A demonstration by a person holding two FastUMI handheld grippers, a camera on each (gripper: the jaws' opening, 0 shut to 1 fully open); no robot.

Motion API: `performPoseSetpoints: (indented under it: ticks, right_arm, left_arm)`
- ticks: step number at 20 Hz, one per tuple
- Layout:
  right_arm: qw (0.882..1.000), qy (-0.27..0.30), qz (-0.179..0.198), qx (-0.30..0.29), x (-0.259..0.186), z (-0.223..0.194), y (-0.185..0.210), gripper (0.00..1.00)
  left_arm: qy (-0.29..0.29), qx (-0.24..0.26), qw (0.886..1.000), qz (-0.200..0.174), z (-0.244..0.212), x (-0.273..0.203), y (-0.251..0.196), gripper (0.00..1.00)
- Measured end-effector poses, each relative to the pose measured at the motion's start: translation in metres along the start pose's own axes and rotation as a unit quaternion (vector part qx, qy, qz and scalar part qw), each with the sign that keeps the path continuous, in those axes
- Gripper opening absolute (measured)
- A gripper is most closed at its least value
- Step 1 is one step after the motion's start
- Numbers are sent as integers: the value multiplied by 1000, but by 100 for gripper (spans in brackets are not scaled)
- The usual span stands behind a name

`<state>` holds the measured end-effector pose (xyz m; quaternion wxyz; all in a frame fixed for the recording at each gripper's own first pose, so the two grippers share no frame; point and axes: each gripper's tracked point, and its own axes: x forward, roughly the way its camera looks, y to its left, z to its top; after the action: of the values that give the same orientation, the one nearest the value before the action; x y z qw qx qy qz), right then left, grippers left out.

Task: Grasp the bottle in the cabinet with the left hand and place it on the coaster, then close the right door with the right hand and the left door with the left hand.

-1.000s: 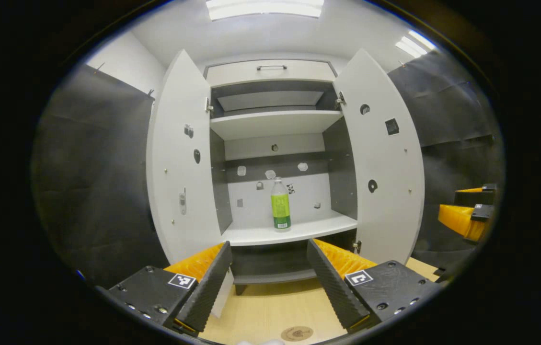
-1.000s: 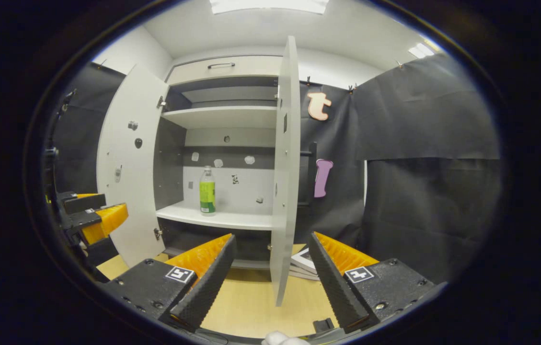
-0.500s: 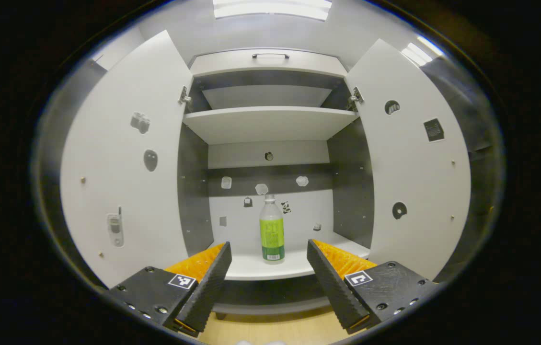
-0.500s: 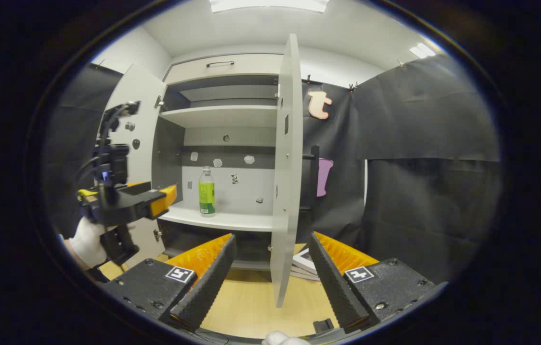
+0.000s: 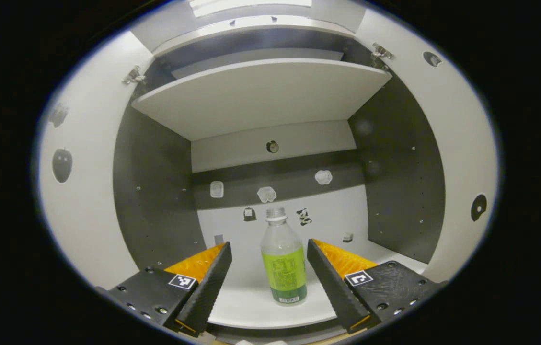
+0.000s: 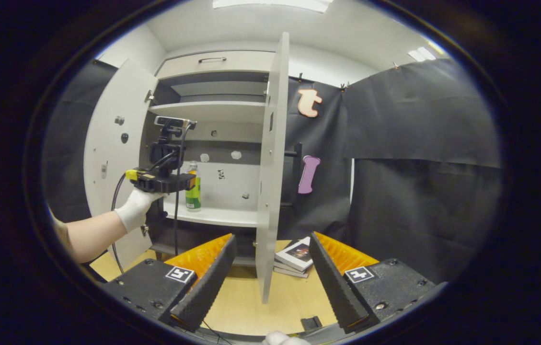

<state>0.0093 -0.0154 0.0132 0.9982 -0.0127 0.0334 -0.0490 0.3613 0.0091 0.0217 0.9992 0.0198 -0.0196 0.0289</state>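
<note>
Left gripper [image 5: 269, 282] spread wide, reaching into the cabinet [image 5: 155, 191], jaws flanking but not touching the bottle [image 5: 283, 261]. Bottle upright on the white lower shelf [image 5: 251, 306], between the two fingers and slightly ahead of their tips: clear plastic, pale cap, green label wrapping the lower half, small barcode at the foot. One bottle only. Beyond it, a grey-and-white back panel dotted with several small stickers; above, one more white shelf [image 5: 260, 96]; dark grey side walls to either side.

In the right gripper view, same left gripper [image 6: 189, 182] held by a white-gloved hand [image 6: 136, 206], level with the bottle [image 6: 193, 188] at the shelf edge, cable trailing down from it.

Right gripper [image 6: 269, 282] also spread wide, holding nothing, well back from the cabinet, aimed at the edge of the right door [image 6: 270, 167]. Two doors, both swung open; left door [image 6: 107, 158] past the gloved hand. Just ahead of the right finger, a small stack of books [image 6: 294, 256] on the light wooden table [image 6: 289, 302]. Black cloth wall to the right, white ceiling with light panels overhead.
</note>
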Motion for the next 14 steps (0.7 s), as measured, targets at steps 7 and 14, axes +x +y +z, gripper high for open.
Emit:
performPoseSetpoints:
  ticks: [7, 14]
  right_arm:
    - [1000, 15, -19, -4, -3, -4, -9, 99]
    - [999, 22, -22, -8, -6, -5, -15, 100]
  left_arm:
    - [31, -23, 999, -1, -24, 44, 0, 97]
    - [53, -18, 998, 4, -41, 63, 4, 97]
